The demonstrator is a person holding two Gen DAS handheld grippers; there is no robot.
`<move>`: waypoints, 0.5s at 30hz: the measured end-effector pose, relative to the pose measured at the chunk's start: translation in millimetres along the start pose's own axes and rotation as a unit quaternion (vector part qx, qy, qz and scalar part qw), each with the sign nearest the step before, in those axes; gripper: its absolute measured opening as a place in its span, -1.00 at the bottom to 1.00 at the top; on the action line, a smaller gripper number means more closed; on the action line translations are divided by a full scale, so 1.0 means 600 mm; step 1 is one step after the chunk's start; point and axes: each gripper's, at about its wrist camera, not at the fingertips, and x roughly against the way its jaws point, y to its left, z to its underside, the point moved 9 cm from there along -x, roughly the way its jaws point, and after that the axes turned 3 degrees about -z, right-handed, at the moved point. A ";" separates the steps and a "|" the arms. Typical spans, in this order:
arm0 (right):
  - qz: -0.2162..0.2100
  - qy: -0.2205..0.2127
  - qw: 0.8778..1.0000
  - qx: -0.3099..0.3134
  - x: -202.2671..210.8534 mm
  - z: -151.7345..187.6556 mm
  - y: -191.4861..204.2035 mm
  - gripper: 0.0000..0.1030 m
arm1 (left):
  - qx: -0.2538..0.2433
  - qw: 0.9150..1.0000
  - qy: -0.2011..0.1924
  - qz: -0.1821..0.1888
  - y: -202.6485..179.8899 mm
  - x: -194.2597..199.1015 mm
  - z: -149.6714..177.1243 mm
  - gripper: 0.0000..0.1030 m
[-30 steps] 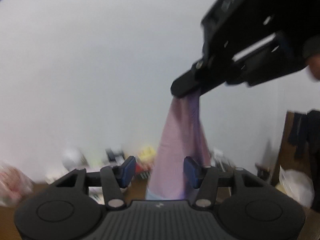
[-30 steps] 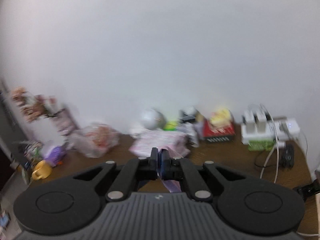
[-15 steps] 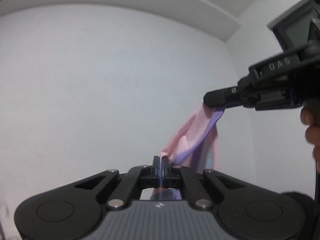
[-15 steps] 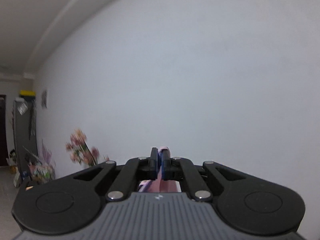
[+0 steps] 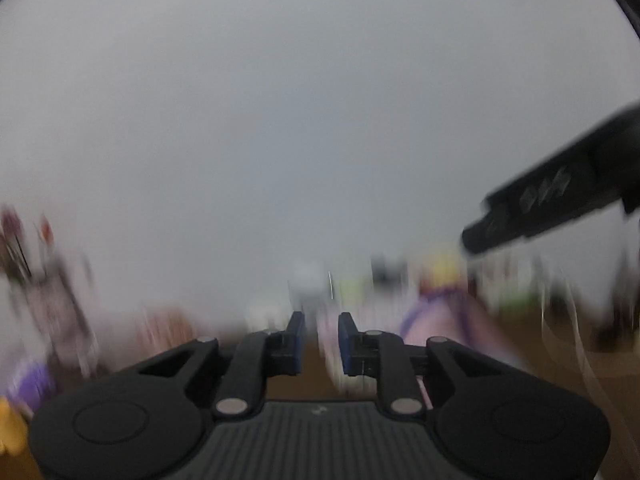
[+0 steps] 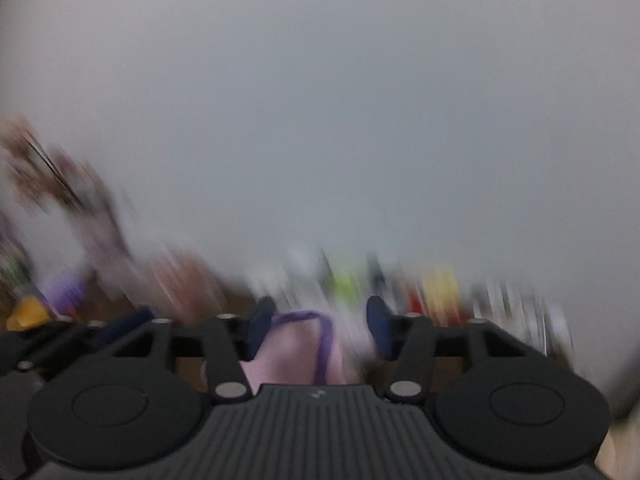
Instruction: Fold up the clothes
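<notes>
Both claws are opening: left claw (image 5: pixel 319 344) and right claw (image 6: pixel 318 330) clamp nothing. Pink garment (image 6: pixel 296 360) is released onto the desk (image 5: pixel 560 360); folding is judged unfinished.

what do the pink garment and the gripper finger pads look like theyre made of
Pink garment: soft, thin fabric with purple trim, judging by how it lies crumpled; the blur hides its weave.

Right gripper pads: dark blue and matte, possibly rubber or soft plastic, on black, hard-looking plastic arms. Its jaws are opening, with the garment lying between them but not pressed.

Table: brown, perhaps wood; too blurred to confirm.
</notes>
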 end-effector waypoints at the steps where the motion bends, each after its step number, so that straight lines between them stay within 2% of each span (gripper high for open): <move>1: -0.013 0.019 1.000 0.001 -0.010 0.033 0.000 0.07 | -0.002 1.000 0.016 0.013 0.004 0.003 0.037 -0.42; 2: -0.021 0.034 0.999 0.012 -0.007 0.064 0.005 0.12 | -0.003 0.999 0.027 0.027 0.010 0.015 0.071 -0.17; 4: -0.031 0.062 0.997 0.043 0.002 0.125 0.015 0.31 | -0.005 0.998 0.044 0.043 0.017 0.044 0.127 0.10; 5: -0.040 0.073 0.995 0.058 0.017 0.157 0.023 0.39 | -0.015 0.997 0.052 0.055 0.014 0.061 0.160 0.11; 7: -0.065 0.092 0.990 0.088 0.057 0.223 0.041 0.41 | -0.046 0.993 0.061 0.085 0.002 0.104 0.229 0.14; 9: -0.094 0.111 0.983 0.108 0.095 0.295 0.053 0.41 | -0.079 0.988 0.059 0.119 -0.016 0.160 0.289 0.25; 10: -0.106 0.119 0.981 0.113 0.114 0.328 0.058 0.41 | -0.088 0.985 0.060 0.138 -0.033 0.189 0.316 0.35; 13: -0.135 0.131 0.976 0.112 0.166 0.428 0.067 0.41 | -0.099 0.971 0.084 0.200 -0.077 0.246 0.391 0.37; 14: -0.135 0.136 0.975 0.111 0.174 0.455 0.070 0.36 | -0.095 0.969 0.094 0.210 -0.089 0.255 0.408 0.35; 15: -0.125 0.140 0.975 0.114 0.178 0.479 0.072 0.14 | -0.089 0.967 0.102 0.214 -0.101 0.262 0.423 0.34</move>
